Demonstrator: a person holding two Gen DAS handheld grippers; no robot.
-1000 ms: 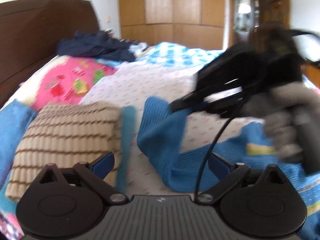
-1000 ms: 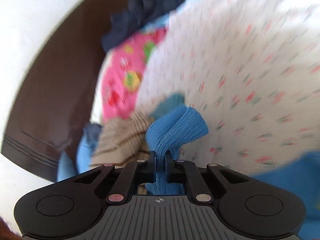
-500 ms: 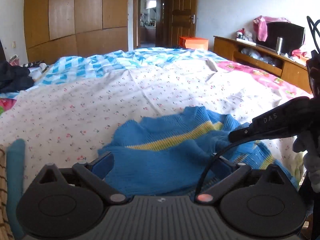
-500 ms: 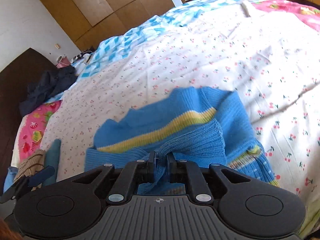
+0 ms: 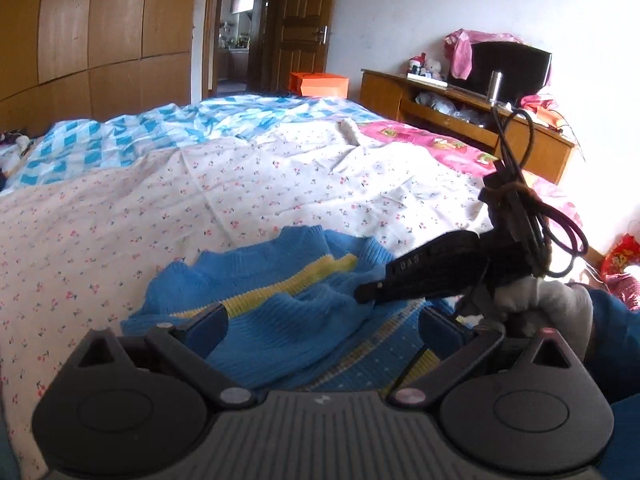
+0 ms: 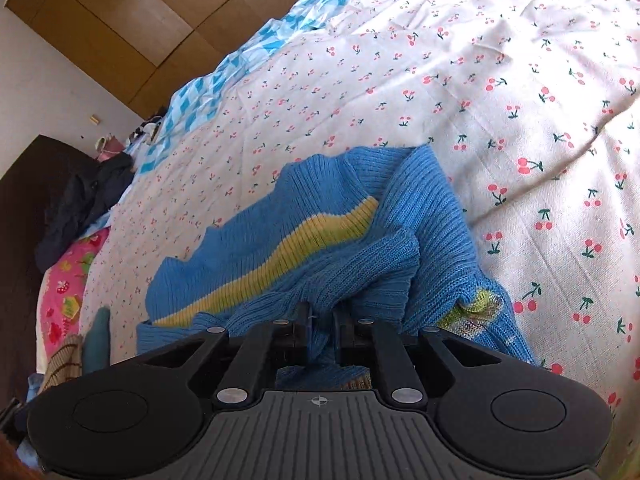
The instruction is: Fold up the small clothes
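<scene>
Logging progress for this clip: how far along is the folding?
Done: a striped beige garment lies folded at the bed's edge. In hand: the right hand-held gripper pinches the blue sweater, one part laid over its body. Left: the left hand-held gripper is open; the sweater is bunched, unfinished.

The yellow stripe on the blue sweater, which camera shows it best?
The right wrist view: the yellow stripe runs unbroken across the blue sweater. The left wrist view shows it shorter, partly behind a fold and the right gripper.

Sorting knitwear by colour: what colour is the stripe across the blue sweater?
Yellow stripe on the blue sweater, clearest in the right wrist view.
</scene>
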